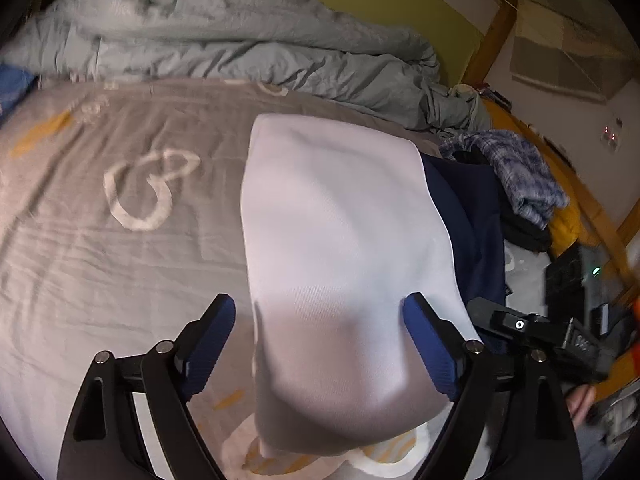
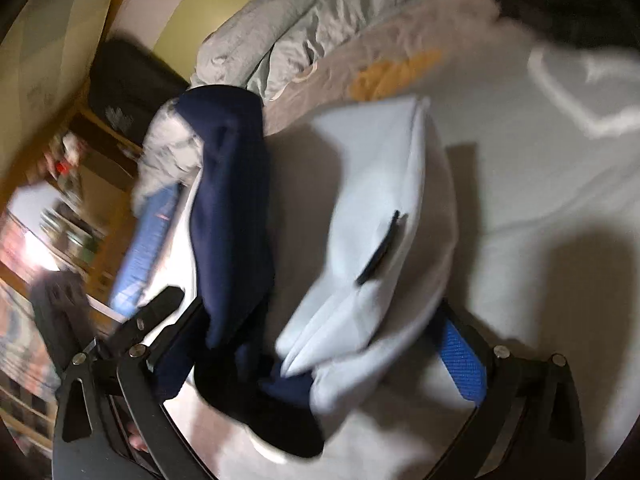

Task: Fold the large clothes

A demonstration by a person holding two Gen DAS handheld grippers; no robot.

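The white garment (image 1: pixel 340 248) lay already folded into a compact rectangle on the grey bedsheet (image 1: pixel 100 240), just beside the navy garment (image 2: pixel 232 200). The left gripper (image 1: pixel 320 320) and right gripper (image 2: pixel 312 320) both stood spread apart, gripping nothing. Judging by this, the navy piece still awaited folding.

No legible text, label, brand or number anywhere in either wrist view.

Both wrist cameras look steeply down at the grey patterned bedsheet (image 1: pixel 100 240) from close range, sharing the folded white cloth (image 1: pixel 340 260) and navy garment (image 2: pixel 232 200).
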